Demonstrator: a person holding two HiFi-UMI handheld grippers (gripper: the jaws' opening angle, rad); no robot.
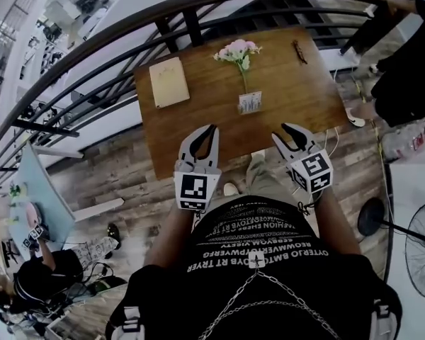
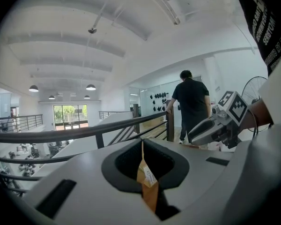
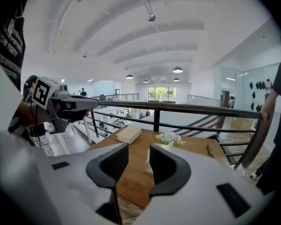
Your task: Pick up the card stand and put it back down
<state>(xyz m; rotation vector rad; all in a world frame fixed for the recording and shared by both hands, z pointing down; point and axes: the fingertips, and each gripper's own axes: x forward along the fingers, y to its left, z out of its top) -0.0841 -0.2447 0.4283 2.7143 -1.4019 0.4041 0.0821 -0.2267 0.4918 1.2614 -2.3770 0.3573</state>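
Wooden table [image 1: 304,91] bears card stand [image 1: 249,103], print illegible. Right gripper [image 3: 138,149] wide apart, empty; left gripper [image 2: 142,145] pinched together, empty, its view showing only a table sliver.

Matt grey plastic right tool [image 3: 138,147], smooth brown wooden table [image 3: 194,146], dark metal railing [image 3: 178,108]

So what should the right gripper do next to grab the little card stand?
Probably ease the right gripper forward and down toward the card stand. Its jaws stand apart with nothing in them. The stand lines up with their gap but sits farther out on the table, near the flowers.
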